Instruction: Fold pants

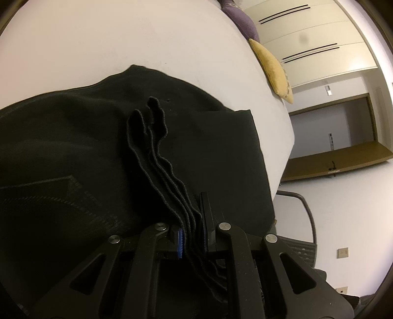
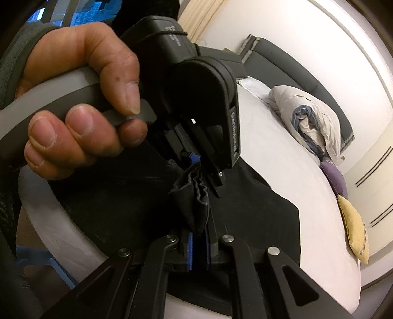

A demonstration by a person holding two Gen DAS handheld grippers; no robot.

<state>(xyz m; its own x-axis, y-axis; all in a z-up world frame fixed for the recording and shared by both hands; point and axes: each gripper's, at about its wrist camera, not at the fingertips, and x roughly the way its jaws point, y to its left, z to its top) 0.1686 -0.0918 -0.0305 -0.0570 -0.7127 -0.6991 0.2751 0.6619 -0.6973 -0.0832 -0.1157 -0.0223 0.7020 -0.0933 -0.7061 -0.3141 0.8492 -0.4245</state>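
Observation:
Black pants [image 1: 73,147] lie on a white bed [image 1: 122,36]. My left gripper [image 1: 192,220] is shut on a stack of several layered hem edges of the pants, which run forward between its fingers. In the right wrist view my right gripper [image 2: 200,235] is shut on a bunched fold of the black pants [image 2: 258,216]. The left gripper [image 2: 206,171], held by a bare hand [image 2: 81,98], pinches the same bunch just beyond it. Both grippers hold the fabric a little above the bed [image 2: 282,152].
A yellow cushion [image 1: 272,68] and a purple cushion [image 1: 245,22] lie at the bed's far edge. A rolled white duvet [image 2: 309,117] lies by the dark headboard [image 2: 289,66]. White wardrobe doors [image 1: 307,32] and a chair [image 1: 302,233] stand beyond the bed.

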